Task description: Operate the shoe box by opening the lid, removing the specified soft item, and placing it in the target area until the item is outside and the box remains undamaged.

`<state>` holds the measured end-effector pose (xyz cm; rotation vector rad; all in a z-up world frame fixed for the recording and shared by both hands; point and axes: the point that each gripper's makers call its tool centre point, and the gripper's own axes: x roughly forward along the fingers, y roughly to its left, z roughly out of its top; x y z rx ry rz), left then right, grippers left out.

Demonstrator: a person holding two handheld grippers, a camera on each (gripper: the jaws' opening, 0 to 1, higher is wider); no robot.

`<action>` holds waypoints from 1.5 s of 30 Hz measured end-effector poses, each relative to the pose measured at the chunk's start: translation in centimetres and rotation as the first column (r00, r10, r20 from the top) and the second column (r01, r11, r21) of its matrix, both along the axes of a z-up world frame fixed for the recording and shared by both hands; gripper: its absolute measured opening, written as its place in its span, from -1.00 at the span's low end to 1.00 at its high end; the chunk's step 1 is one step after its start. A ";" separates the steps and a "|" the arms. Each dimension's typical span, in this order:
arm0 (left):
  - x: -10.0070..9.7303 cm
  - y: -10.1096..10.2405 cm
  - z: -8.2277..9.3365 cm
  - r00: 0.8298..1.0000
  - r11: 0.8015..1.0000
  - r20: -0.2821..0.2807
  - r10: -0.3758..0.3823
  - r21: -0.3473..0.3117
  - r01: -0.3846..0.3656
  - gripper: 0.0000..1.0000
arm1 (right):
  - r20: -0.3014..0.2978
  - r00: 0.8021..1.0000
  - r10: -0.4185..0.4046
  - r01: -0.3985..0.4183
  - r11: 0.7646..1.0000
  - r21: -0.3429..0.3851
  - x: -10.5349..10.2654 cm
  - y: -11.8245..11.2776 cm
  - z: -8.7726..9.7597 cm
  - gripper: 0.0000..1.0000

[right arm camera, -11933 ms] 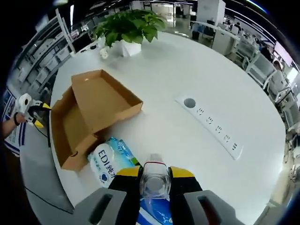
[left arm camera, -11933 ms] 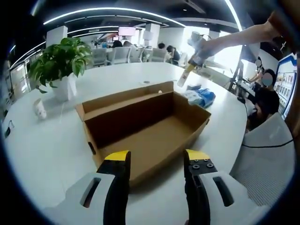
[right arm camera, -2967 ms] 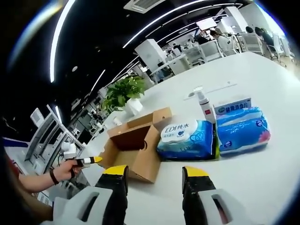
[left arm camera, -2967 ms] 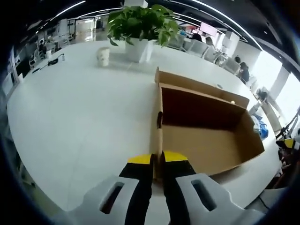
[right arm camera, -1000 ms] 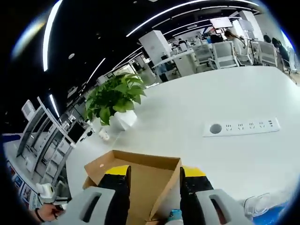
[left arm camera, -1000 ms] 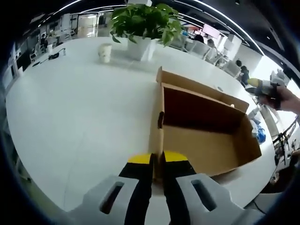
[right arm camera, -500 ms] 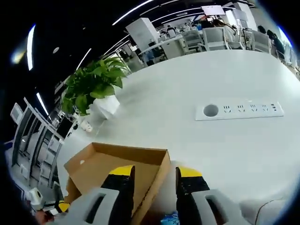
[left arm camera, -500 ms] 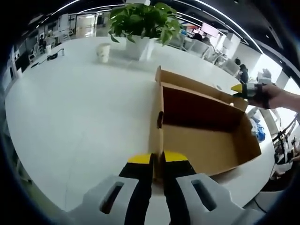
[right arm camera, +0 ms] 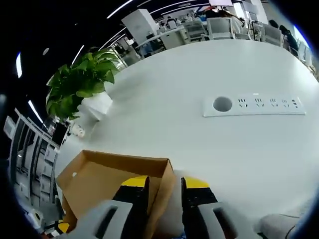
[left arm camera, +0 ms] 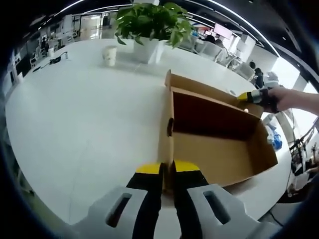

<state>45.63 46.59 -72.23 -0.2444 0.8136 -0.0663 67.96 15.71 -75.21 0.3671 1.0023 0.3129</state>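
Left gripper view is being taken up mostly by the white table (left arm camera: pixel 75 124), on which the open cardboard box (left arm camera: pixel 219 149) is being held with its long axis running away from the camera toward the right gripper (left arm camera: pixel 245 96) at the far end. The near end wall of the box is being pinched between the jaws of the left gripper (left arm camera: pixel 168 169), which are pressed almost together on the cardboard edge. In the right gripper view the same box (right arm camera: pixel 109 184) is being seen from the other end, and the raised lid flap (right arm camera: pixel 164 186) is being straddled by the right gripper (right arm camera: pixel 163 183); its jaws are narrowly spaced around the flap edge, though whether the cardboard is actually being squeezed cannot be told. The box interior is being shown bare, so the soft item appears to be already outside; a blue packet (left arm camera: pixel 275 142) is being glimpsed on the table just beyond the far right corner of the box, nearer to the right gripper than to the left. A potted plant (left arm camera: pixel 149 25), a power strip (right arm camera: pixel 254 106) and a paper cup (left arm camera: pixel 109 55) are being left standing well apart from the box.
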 end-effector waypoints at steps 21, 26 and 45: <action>-0.1 0.0 -0.2 1.000 1.000 -0.001 -0.004 0.002 0.004 -0.87 | 0.005 1.000 -0.012 0.012 0.992 -0.124 -0.6 -0.4 1.0 -1.00; -0.1 0.0 -0.2 1.000 1.000 -0.005 -0.008 0.001 0.008 -0.87 | 0.019 1.000 -0.025 0.027 0.993 -0.115 -0.4 -0.5 1.6 -1.00; -0.1 0.0 -0.4 1.000 1.000 -0.020 -0.003 -0.008 0.003 -0.86 | 0.123 0.992 -0.013 0.029 0.991 -0.129 -0.8 -0.7 6.2 -1.00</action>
